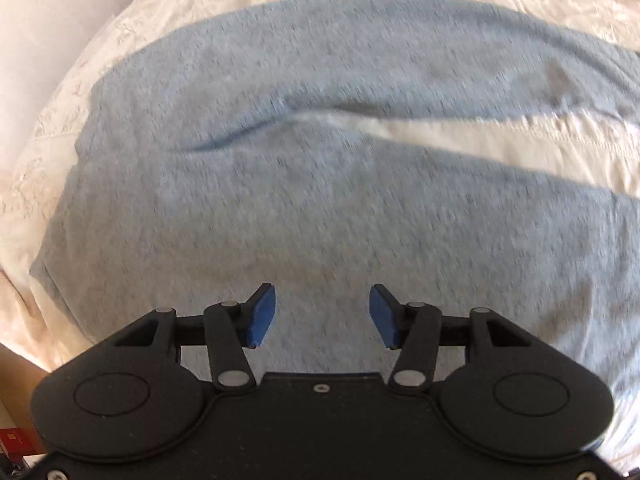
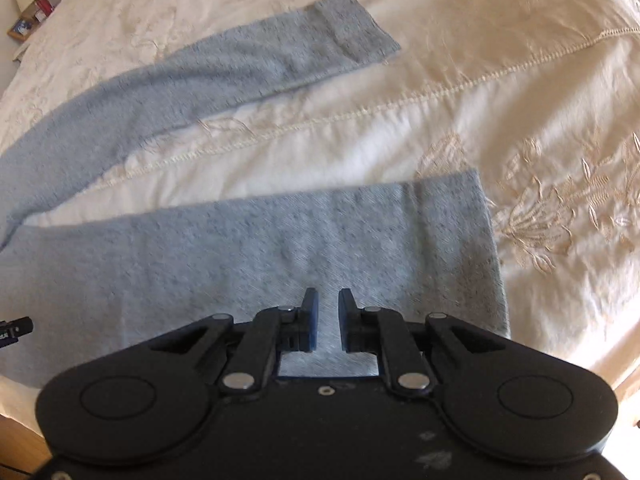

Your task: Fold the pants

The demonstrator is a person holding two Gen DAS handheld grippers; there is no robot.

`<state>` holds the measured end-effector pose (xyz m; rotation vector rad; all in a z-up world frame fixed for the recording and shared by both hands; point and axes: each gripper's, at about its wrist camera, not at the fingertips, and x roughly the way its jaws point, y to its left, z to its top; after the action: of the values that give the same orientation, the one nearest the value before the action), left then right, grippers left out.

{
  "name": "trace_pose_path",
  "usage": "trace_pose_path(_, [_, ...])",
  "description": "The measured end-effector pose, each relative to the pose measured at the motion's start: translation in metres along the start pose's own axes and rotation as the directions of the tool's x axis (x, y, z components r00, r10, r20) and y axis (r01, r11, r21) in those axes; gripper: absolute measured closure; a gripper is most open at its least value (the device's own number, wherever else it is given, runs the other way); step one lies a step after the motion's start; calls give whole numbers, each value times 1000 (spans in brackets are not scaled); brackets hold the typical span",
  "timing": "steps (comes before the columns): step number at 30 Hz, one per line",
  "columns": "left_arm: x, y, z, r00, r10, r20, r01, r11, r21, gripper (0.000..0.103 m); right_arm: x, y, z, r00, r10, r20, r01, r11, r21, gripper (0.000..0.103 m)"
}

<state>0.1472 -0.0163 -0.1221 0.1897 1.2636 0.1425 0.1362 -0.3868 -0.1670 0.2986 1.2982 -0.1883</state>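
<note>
At the upper left of the right wrist view, a wooden shelf (image 2: pixel 28 20) stands beside your bed (image 2: pixel 500 92) with its cream embroidered cover. The grey-blue pants (image 2: pixel 248 248) lie flat across it, legs splayed rightward. Your left tongs (image 1: pixel 322 314) gape wide; your right tongs (image 2: pixel 328 316) stand slightly apart, gripping nothing.

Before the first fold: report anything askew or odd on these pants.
The pants lie flat on the bedspread, legs splayed apart instead of together. A small dark spot marks the far leg, too blurred to identify. Nothing else stands out.
</note>
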Motion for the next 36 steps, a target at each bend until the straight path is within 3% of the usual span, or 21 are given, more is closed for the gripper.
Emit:
trace_pose_path(10, [47,64,99,997,14,79,-13,1000,-18,44,-12,103,58,996,70,62,-71,997,10,89])
trace_pose_path(14, [88,80,120,999,34,35,-33,999,-9,43,-9,127,74,996,52,74,-53,999,7,89])
trace_pose_path(19, [119,92,129,1000,13,-20,-13,1000,9,37,-4,139,95,997,13,80,-15,1000,25,88])
trace_pose_path(26, [115,71,115,995,84,58,-92,984,151,36,31,137,151,997,-21,71,16,997,69,87])
trace_pose_path(31, [107,71,114,994,94,49,-99,990,100,36,59,152,199,997,22,70,-26,998,60,85])
trace_pose_path(36, [104,77,121,997,81,12,-81,996,26,37,97,163,220,998,66,11,-66,997,42,85])
